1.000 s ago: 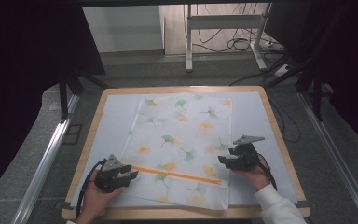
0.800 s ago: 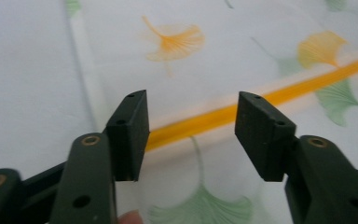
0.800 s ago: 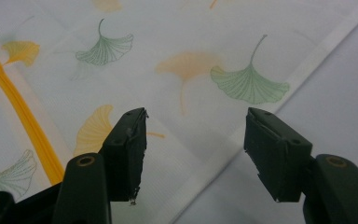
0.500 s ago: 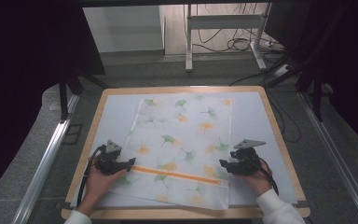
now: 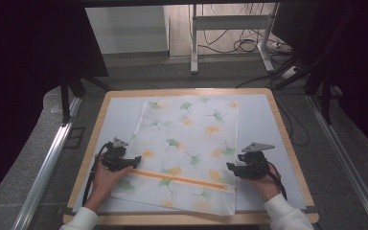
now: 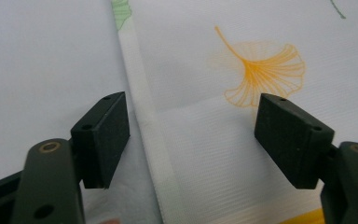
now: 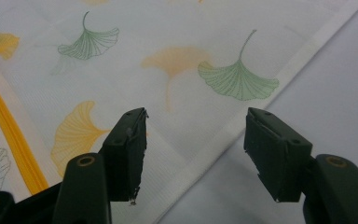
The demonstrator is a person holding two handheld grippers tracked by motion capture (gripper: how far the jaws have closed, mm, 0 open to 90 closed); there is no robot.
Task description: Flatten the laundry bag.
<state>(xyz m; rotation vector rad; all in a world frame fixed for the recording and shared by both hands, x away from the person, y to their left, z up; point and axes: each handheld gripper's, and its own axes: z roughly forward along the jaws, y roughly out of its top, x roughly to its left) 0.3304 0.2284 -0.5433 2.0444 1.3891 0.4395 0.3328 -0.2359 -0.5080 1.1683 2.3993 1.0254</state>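
A white cloth printed with green and orange ginkgo leaves and one orange stripe lies flat on the table. My left gripper rests at the cloth's left edge. In the left gripper view it stands open over the white hem, its jaws having just been opening, with no pad pressing on the cloth. My right gripper sits at the cloth's right edge. In the right gripper view it is open above the hem, a green leaf just beyond.
A pale mat covers the wooden-rimmed table, bare on both sides of the cloth. Metal rails run along both sides of the table. Cables and a stand's legs lie on the floor beyond the far edge.
My left gripper has moved away from the table's front edge along the cloth's left side, and its jaws have opened. The right gripper has stayed where it was.
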